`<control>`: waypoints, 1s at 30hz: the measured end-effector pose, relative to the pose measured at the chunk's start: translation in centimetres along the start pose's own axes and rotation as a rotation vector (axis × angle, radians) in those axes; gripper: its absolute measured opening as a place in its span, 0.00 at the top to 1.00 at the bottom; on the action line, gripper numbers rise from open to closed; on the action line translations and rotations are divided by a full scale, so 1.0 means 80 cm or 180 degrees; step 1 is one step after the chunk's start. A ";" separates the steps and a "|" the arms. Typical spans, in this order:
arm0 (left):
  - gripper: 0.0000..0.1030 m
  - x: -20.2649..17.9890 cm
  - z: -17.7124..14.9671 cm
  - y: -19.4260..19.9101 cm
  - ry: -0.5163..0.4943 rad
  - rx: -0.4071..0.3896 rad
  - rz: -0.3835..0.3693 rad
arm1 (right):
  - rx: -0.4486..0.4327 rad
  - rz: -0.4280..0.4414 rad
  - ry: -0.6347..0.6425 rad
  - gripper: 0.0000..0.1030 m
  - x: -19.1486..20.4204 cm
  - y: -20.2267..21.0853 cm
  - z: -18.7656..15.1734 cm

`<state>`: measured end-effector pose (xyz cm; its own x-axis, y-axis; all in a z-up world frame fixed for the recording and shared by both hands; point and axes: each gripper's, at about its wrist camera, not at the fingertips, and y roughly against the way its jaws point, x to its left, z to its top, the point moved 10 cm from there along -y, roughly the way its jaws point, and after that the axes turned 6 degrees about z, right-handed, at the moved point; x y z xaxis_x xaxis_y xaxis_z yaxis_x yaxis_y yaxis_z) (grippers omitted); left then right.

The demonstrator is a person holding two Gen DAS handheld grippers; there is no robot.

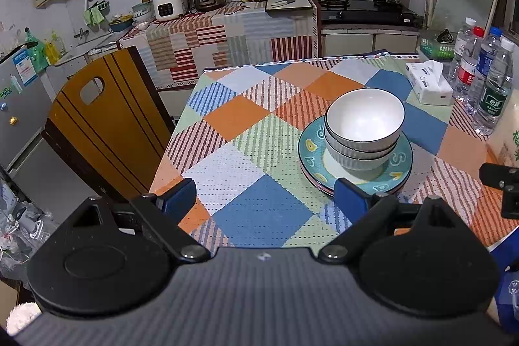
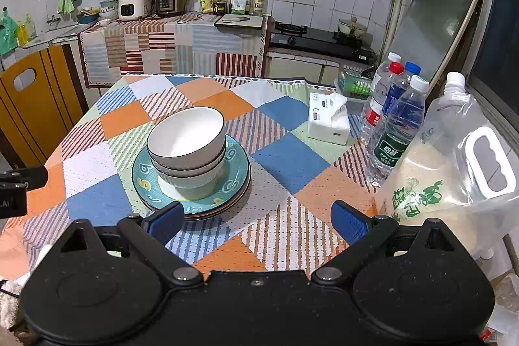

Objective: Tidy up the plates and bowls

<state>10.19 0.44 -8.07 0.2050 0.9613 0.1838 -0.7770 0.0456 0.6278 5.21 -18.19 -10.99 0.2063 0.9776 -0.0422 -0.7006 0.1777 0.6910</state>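
A stack of white ribbed bowls [image 1: 363, 122] [image 2: 186, 138] sits nested on a stack of teal patterned plates [image 1: 400, 166] [image 2: 238, 171] on the checked tablecloth. My left gripper [image 1: 264, 200] is open and empty, above the table's near edge, to the left of the stack; its right finger overlaps the plate rim in view. My right gripper [image 2: 258, 221] is open and empty, near the table's front, to the right of the stack. The right gripper's edge shows in the left wrist view [image 1: 501, 187], the left gripper's in the right wrist view [image 2: 16, 187].
A tissue box [image 1: 428, 83] [image 2: 329, 119], several water bottles [image 1: 483, 80] [image 2: 394, 122] and a clear bag of rice [image 2: 454, 171] stand at the table's right. A yellow chair [image 1: 103, 119] [image 2: 29, 99] stands at the left. Kitchen counter and stove lie behind.
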 end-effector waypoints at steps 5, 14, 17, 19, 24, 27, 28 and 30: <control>0.08 0.001 0.000 -0.003 -0.0002 -0.0030 -0.0051 | 0.0019 0.0039 -0.0072 0.04 0.000 -0.006 -0.005; 0.07 -0.003 -0.006 -0.007 0.0134 0.0057 -0.0149 | 0.0065 0.0034 -0.0063 0.04 0.003 -0.010 -0.009; 0.07 -0.005 -0.008 -0.009 0.0139 0.0095 -0.0143 | 0.0069 0.0034 -0.0075 0.04 0.001 -0.010 -0.009; 0.07 -0.002 -0.008 -0.011 0.0151 0.0118 -0.0098 | 0.0071 0.0028 -0.0074 0.04 0.001 -0.010 -0.010; 0.07 -0.001 -0.010 -0.012 0.0194 0.0152 -0.0143 | 0.0117 -0.0020 -0.0066 0.04 -0.001 -0.012 -0.014; 0.07 -0.004 -0.010 -0.010 0.0161 0.0137 -0.0159 | 0.0132 -0.0010 -0.0073 0.04 -0.001 -0.012 -0.016; 0.07 -0.005 -0.010 -0.009 0.0159 0.0132 -0.0169 | 0.0135 -0.0005 -0.0069 0.04 -0.001 -0.012 -0.016; 0.07 -0.006 -0.009 -0.009 0.0163 0.0114 -0.0193 | 0.0132 -0.0002 -0.0063 0.04 0.000 -0.012 -0.015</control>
<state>10.20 0.15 -9.11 0.2196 0.9698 0.1064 -0.7421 0.0953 0.6635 5.03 -18.20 -12.53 0.2204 0.9750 -0.0288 -0.6717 0.1731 0.7203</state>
